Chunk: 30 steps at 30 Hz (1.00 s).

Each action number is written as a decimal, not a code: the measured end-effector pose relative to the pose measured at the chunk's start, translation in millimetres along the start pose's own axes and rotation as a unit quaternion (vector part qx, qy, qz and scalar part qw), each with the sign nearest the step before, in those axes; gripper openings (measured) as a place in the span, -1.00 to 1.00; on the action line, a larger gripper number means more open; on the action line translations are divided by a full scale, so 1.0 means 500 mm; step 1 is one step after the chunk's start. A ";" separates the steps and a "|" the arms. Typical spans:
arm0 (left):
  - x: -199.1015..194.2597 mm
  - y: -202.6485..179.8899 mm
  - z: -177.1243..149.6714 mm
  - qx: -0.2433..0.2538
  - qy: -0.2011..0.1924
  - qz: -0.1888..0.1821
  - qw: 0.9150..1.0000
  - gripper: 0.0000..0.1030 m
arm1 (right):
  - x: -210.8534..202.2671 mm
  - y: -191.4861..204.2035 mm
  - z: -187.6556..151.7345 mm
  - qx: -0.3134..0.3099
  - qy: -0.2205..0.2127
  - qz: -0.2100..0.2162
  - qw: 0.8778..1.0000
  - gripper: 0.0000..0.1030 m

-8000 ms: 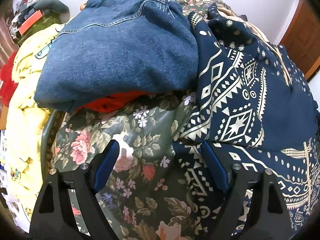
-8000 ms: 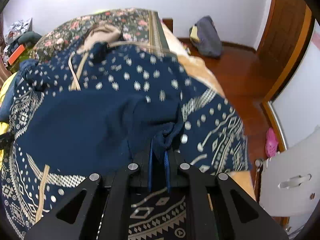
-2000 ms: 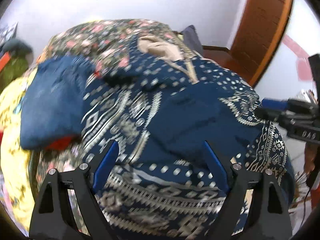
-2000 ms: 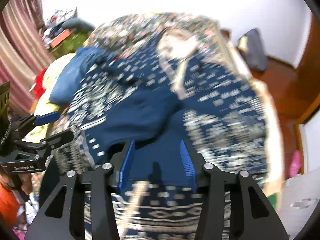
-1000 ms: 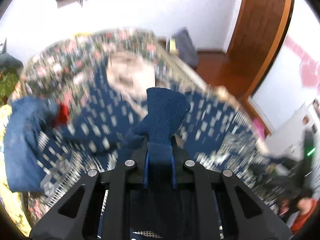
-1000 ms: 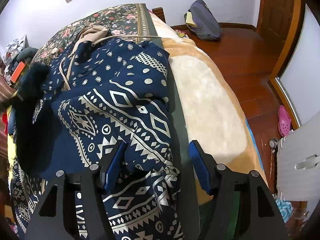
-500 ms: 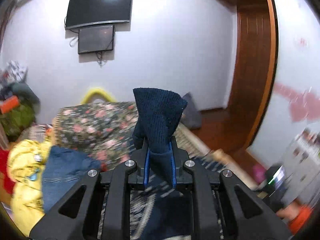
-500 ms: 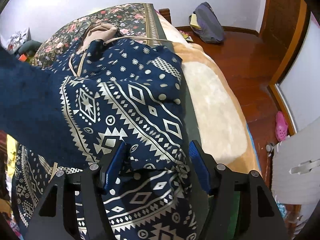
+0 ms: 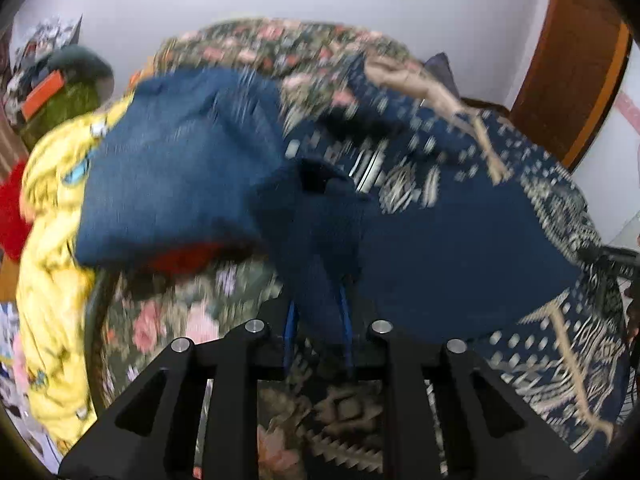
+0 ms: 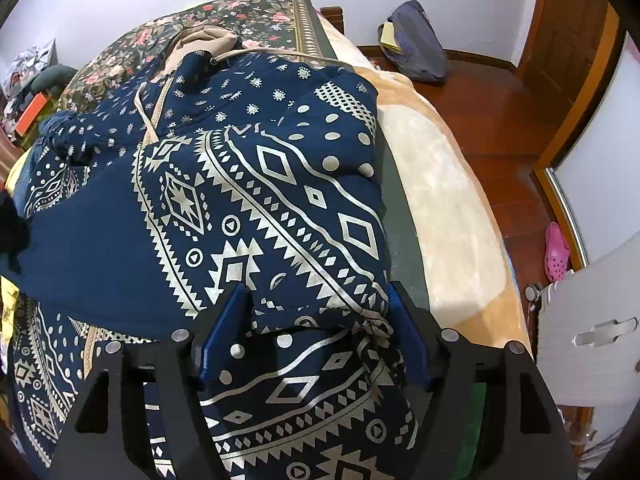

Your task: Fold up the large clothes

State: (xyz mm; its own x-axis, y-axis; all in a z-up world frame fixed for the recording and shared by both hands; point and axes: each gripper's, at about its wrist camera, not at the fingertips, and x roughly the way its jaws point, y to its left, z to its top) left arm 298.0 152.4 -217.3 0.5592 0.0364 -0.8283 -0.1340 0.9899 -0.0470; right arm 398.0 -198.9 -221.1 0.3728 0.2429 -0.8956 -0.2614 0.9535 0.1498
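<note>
A large navy hoodie with a cream geometric pattern (image 10: 256,216) lies spread on the bed, its tan-lined hood (image 10: 204,42) at the far end. My left gripper (image 9: 318,300) is shut on the hoodie's plain navy sleeve cuff (image 9: 320,216) and holds it over the garment's left side; the view is blurred by motion. My right gripper (image 10: 316,320) is open, its blue pads on either side of a bunched fold on the hoodie's right side, near the bed edge.
Folded blue jeans (image 9: 176,164) over something red lie left of the hoodie on the floral bedspread (image 9: 168,320). A yellow garment (image 9: 48,240) is further left. A cream blanket (image 10: 440,200) covers the bed's right edge; wooden floor, a bag (image 10: 416,44) and a door beyond.
My left gripper, which grasped the sleeve cuff about a second ago and lifted it high, has swung down toward the bed with it. My right gripper has stayed open over the right side.
</note>
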 end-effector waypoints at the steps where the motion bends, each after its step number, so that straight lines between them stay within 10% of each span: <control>1: 0.006 0.006 -0.014 -0.004 0.006 0.001 1.000 -0.51 | 0.001 0.000 -0.001 -0.001 -0.001 -0.002 1.000 0.35; 6: 0.021 0.031 -0.063 -0.008 0.020 0.028 0.999 0.08 | 0.001 0.002 -0.005 0.004 -0.004 -0.004 1.000 0.39; 14: -0.027 0.027 -0.087 0.035 0.034 0.044 0.998 0.31 | -0.004 0.000 -0.006 0.006 0.001 0.000 1.000 0.41; 30: -0.172 -0.080 0.140 0.069 -0.111 0.019 0.991 0.66 | -0.159 0.043 0.109 -0.044 -0.105 0.008 0.994 0.41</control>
State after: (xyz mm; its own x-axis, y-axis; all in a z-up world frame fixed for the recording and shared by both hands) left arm 312.4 119.3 -105.1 0.7237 0.0876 -0.6845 -0.0534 0.9960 0.0709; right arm 411.3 -188.2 -124.0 0.5421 0.2990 -0.7853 -0.3429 0.9319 0.1181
